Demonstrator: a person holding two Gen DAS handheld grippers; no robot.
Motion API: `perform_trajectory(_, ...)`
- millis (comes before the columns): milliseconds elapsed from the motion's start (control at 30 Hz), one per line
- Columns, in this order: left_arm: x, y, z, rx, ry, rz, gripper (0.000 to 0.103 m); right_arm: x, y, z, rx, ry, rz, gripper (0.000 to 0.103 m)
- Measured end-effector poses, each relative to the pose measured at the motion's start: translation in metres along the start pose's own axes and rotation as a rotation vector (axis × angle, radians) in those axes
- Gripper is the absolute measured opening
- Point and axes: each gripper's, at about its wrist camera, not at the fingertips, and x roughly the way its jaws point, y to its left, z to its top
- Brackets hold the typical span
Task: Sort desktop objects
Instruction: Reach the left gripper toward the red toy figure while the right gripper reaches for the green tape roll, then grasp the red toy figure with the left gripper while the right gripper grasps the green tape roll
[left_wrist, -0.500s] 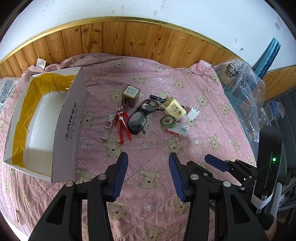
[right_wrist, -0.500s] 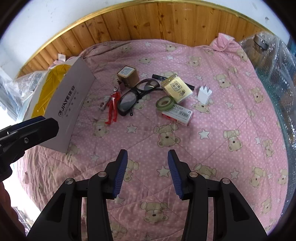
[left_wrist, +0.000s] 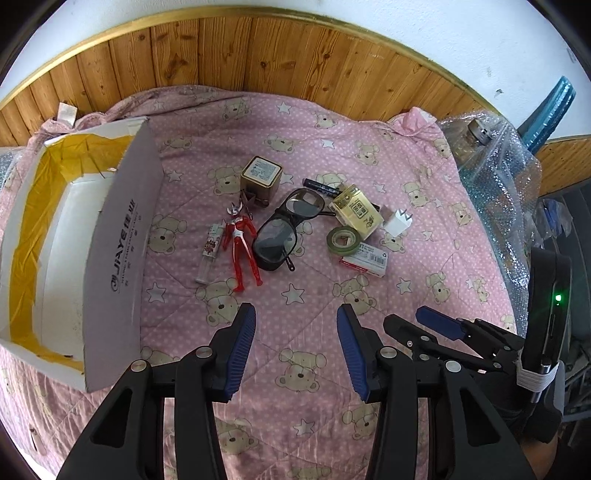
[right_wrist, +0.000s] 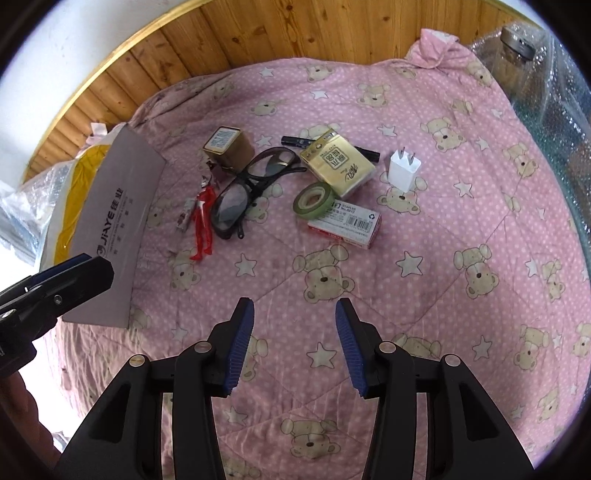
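Both grippers hang over the pink quilt, short of the clutter, jaws wide apart and holding nothing: left gripper, right gripper.

Box: white carton, open top, at the left edge of the quilt, well apart from the pile. Likely the drop point. Thin card walls, would flex if pinched.

Items lie in one cluster mid-quilt, largest down:

- Glasses: dark frame, lenses up. Light, scratch-prone. Take by the bridge or a temple, not the lens.
- Tissue pack: gold, soft, squashes. Grip across the narrow sides. It lies over a black pen.
- Tin: square, rigid, probably slick. Grip on flat opposite faces.
- Staple box: red and white card, stiff, likely dense for its size. Its far end sits under the tape.
- Figure: red plastic, on its back, just beside the glasses. Hard, light; waist is the safest hold.
- Tape: green roll, leaning on the staple box. Pinch through the wall or across the ring.
- Charger: white, prongs up, standing apart. Smooth; grip the flat sides.
- Small tube: clear, left of the figure. May roll.

Soft quilt gives under pressure; low flat items will need a deep approach.
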Motion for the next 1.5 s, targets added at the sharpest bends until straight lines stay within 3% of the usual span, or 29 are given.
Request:
perform_trajectory(300, 0.062, 0.055, 0.014, -0.122, 0.102, -0.027, 0.047, 0.026, -0.03, 0.022, 0.089, 0.024, 0.031, 0.051)
perform_trajectory(600, 0.098, 0.054, 0.05, -0.086, 0.105, -0.045, 0.047, 0.059, -0.043, 0.057, 0.135, 0.037, 0.05, 0.052)
perform_trajectory(733, 0.123, 0.077, 0.063, -0.152, 0.132, -0.049, 0.047, 0.079, -0.041, 0.07, 0.13, 0.05, 0.073, 0.053)
perform_trajectory(933, 0.156, 0.091, 0.062, -0.16, 0.193, -0.023, 0.047, 0.111, -0.034, 0.083, 0.12, 0.063, 0.065, 0.053)
perform_trajectory(1033, 0.158, 0.092, 0.058, -0.165, 0.175, -0.039, 0.046, 0.117, -0.032, 0.086, 0.095, 0.03, 0.047, 0.054)
perform_trajectory(1100, 0.157, 0.096, 0.055, -0.183, 0.168, -0.011, 0.033, 0.119, -0.029, 0.089, 0.059, 0.03, 0.025, 0.045)
perform_trajectory(1133, 0.157, 0.1, 0.052, -0.208, 0.166, 0.016, 0.031, 0.119, -0.029, 0.089, 0.046, 0.038, 0.014, 0.019)
perform_trajectory(1500, 0.142, 0.101, 0.039, -0.226, 0.14, 0.015, 0.03, 0.099, -0.058, 0.078, 0.128, 0.059, 0.065, 0.015)
